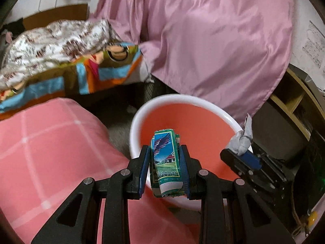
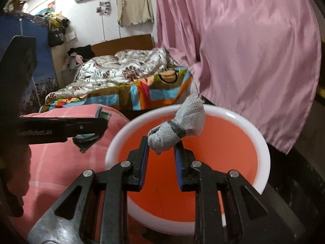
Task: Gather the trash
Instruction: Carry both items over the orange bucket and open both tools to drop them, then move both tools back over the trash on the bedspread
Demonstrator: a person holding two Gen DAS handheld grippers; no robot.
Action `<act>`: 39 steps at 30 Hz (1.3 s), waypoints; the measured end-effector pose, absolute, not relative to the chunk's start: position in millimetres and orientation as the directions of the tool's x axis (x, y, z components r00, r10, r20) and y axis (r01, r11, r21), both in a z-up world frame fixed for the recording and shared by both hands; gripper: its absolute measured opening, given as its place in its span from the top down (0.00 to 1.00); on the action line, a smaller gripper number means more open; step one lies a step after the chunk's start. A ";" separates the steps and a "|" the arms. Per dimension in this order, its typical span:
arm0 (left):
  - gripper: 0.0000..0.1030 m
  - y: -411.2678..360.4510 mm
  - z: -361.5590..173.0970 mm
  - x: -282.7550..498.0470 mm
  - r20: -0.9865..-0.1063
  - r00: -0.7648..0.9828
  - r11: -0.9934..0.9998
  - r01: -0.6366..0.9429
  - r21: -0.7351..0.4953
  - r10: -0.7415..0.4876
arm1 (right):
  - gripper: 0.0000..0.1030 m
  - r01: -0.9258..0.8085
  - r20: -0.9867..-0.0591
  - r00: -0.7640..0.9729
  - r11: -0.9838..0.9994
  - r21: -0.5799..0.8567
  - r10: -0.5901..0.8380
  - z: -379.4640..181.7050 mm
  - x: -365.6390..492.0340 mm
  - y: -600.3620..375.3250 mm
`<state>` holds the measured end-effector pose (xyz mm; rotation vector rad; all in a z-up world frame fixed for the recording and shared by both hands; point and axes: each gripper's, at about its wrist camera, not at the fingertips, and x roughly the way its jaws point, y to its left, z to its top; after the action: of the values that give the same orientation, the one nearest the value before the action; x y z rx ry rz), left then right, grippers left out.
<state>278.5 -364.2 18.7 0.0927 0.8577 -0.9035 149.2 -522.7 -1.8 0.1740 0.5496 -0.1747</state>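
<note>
The left tool is clamped on a crumpled green carton printed with a farm scene, its blue pads pressing both sides, and holds it over the near rim of a round basin with a white rim and an orange-red inside. The right tool is clamped near its tips on a wadded grey cloth-like scrap, which sticks up above the same basin; in the left wrist view this tool and its scrap sit at the basin's right edge. To the left of the basin lies a pink checked cushion. Beyond it is a bed with a striped sheet and a brown-and-white floral quilt. Behind the basin hangs a pink satin curtain.
</note>
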 end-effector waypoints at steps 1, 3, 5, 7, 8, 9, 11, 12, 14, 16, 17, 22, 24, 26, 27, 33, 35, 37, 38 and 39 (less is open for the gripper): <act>0.76 -368.9 15.2 281.0 -0.696 0.307 0.638 0.717 -0.279 -0.649 | 0.53 0.219 -0.542 0.832 0.968 0.121 -0.120 -4.8 149.0 -526.1; 0.76 -372.2 7.7 283.3 -0.706 0.289 0.640 0.709 -0.297 -0.647 | 0.52 0.228 -0.558 0.821 0.965 0.127 -0.120 -8.1 149.1 -530.3; 0.75 -376.6 2.9 286.8 -0.715 0.276 0.642 0.703 -0.306 -0.642 | 0.50 0.235 -0.572 0.811 0.963 0.129 -0.122 -12.1 149.2 -534.0; 0.75 -379.1 0.3 288.8 -0.726 0.262 0.644 0.699 -0.312 -0.635 | 0.47 0.247 -0.586 0.800 0.960 0.127 -0.128 -14.8 149.4 -538.3; 0.74 -380.6 -1.0 289.6 -0.733 0.256 0.647 0.695 -0.315 -0.631 | 0.45 0.249 -0.591 0.797 0.960 0.129 -0.128 -15.8 148.8 -540.6; 0.73 -380.9 -1.9 290.4 -0.740 0.252 0.652 0.689 -0.315 -0.623 | 0.43 0.252 -0.593 0.795 0.959 0.130 -0.128 -16.1 148.3 -541.5; 0.73 -381.2 -5.1 292.2 -0.748 0.240 0.654 0.685 -0.322 -0.619 | 0.37 0.260 -0.598 0.790 0.957 0.126 -0.136 -17.2 147.7 -542.7; 0.70 -381.5 -5.9 292.5 -0.748 0.236 0.653 0.685 -0.324 -0.620 | 0.33 0.263 -0.597 0.790 0.957 0.125 -0.140 -17.1 146.9 -542.7; 0.64 -381.3 -6.4 292.0 -0.747 0.236 0.652 0.685 -0.325 -0.621 | 0.28 0.270 -0.595 0.790 0.954 0.126 -0.145 -16.9 146.4 -544.7; 0.63 -381.8 -5.2 291.7 -0.740 0.237 0.648 0.685 -0.333 -0.629 | 0.26 0.283 -0.593 0.790 0.951 0.127 -0.156 -16.9 143.9 -547.3; 0.63 -382.0 -4.8 291.5 -0.739 0.236 0.648 0.684 -0.334 -0.631 | 0.24 0.289 -0.592 0.790 0.949 0.125 -0.162 -16.5 142.9 -547.9; 0.63 -375.9 3.2 289.1 -0.715 0.281 0.660 0.677 -0.325 -0.640 | 0.15 0.320 -0.579 0.791 0.941 0.111 -0.200 -13.3 138.6 -550.7; 0.63 -371.2 7.0 287.8 -0.709 0.304 0.669 0.675 -0.311 -0.636 | 0.11 0.322 -0.570 0.796 0.940 0.116 -0.202 -10.8 138.3 -549.9; 0.61 -365.5 10.8 286.3 -0.702 0.327 0.679 0.669 -0.301 -0.633 | 0.08 0.325 -0.559 0.803 0.938 0.119 -0.207 -7.8 138.2 -547.9; 0.60 -361.6 13.2 285.2 -0.695 0.343 0.686 0.665 -0.295 -0.632 | 0.06 0.325 -0.553 0.806 0.938 0.117 -0.210 -6.4 138.3 -546.9; 0.48 -323.8 30.3 282.1 -0.632 0.427 0.719 0.618 -0.318 -0.647 | 0.05 0.319 -0.498 0.839 0.940 0.122 -0.221 7.0 137.3 -534.1; 0.45 -310.4 35.9 280.2 -0.611 0.458 0.731 0.602 -0.322 -0.646 | 0.04 0.310 -0.461 0.860 0.941 0.137 -0.217 14.5 135.1 -528.5; 0.39 -295.9 43.1 275.9 -0.578 0.495 0.738 0.593 -0.320 -0.649 | 0.03 0.297 -0.421 0.883 0.943 0.152 -0.210 22.5 132.9 -521.7; 0.29 -286.1 47.6 272.4 -0.552 0.521 0.743 0.588 -0.321 -0.651 | 0.01 0.288 -0.393 0.896 0.944 0.160 -0.207 27.4 131.6 -517.0; 0.18 -278.2 50.0 269.0 -0.534 0.541 0.748 0.582 -0.319 -0.649 | 0.00 0.281 -0.373 0.905 0.945 0.165 -0.204 31.4 130.8 -512.7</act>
<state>269.0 -278.2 50.0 -0.1082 0.6790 -0.7330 130.8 -512.7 31.4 0.2183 0.3603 -0.2525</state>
